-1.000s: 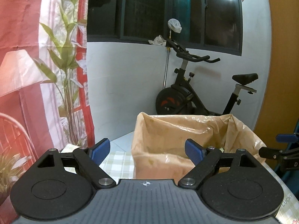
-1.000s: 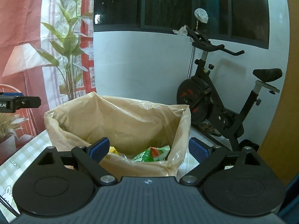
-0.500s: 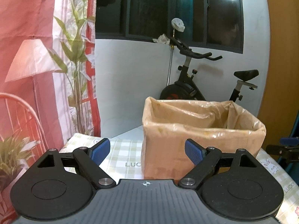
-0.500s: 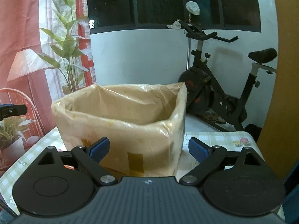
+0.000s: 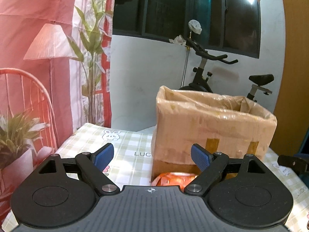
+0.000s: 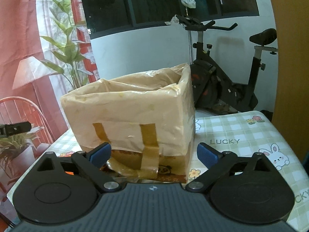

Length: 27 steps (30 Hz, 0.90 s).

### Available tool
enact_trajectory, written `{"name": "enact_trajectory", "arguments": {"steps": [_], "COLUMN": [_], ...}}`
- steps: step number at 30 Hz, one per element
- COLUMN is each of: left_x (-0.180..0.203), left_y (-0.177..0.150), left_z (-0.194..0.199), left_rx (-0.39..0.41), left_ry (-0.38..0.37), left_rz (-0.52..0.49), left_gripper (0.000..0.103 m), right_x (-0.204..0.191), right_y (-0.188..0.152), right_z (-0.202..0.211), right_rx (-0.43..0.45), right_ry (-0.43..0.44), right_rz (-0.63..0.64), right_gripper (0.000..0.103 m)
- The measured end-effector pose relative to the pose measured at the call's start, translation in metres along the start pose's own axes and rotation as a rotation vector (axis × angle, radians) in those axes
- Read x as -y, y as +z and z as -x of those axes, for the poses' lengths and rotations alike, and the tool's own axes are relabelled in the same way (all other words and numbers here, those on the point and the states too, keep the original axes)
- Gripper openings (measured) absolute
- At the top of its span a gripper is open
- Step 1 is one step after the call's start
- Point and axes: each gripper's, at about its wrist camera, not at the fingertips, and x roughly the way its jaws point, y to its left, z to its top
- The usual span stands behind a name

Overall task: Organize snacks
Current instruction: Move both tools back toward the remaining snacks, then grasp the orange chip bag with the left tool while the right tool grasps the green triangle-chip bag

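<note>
Currently, both grippers face a rectangular cardboard box lined with crinkled translucent plastic, taped with brown strips, standing on a checked tablecloth. Left gripper: jaws released, nothing between them; a glossy orange snack packet lies at the box base. Right gripper: jaws just opened wider, empty.

- We have sunk with both grippers against the cardboard box: a second ago we looked down into it at green snack bags, now only its taped front wall shows.
- An orange snack packet has come into sight at the foot of the box, by the left gripper.
- The right gripper has just been opening its jaws further, with nothing between them.
</note>
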Motion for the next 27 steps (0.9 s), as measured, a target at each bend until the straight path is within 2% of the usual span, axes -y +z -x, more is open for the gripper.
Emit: {"name": "enact_trajectory", "arguments": {"steps": [4, 8, 14, 20, 23, 27], "left_x": [0.006, 0.013, 0.014, 0.018, 0.020, 0.018], "left_y": [-0.018, -0.036, -0.055, -0.077, -0.084, -0.087], "left_z": [0.003, 0.008, 0.008, 0.004, 0.000, -0.003], "left_rx": [-0.011, -0.010, -0.036, -0.069, -0.090, -0.101], "left_ry": [0.005, 0.000, -0.020, -0.034, -0.046, -0.041], "left_rz": [-0.016, -0.046, -0.040, -0.052, -0.058, -0.053], "left_gripper": [0.089, 0.089, 0.089, 0.089, 0.089, 0.089], "right_x": [-0.011, -0.021, -0.030, -0.037, -0.036, -0.032], "right_y": [-0.013, -0.041, -0.068, -0.084, -0.092, -0.100], "right_z": [0.004, 0.010, 0.002, 0.001, -0.003, -0.008], "right_rx": [0.030, 0.062, -0.004, 0.020, 0.000, -0.023], "right_ry": [-0.045, -0.034, -0.017, -0.044, -0.055, -0.047], "right_rz": [0.013, 0.040, 0.087, 0.148, 0.159, 0.174], "right_gripper": [0.103, 0.103, 0.103, 0.103, 0.103, 0.097]}}
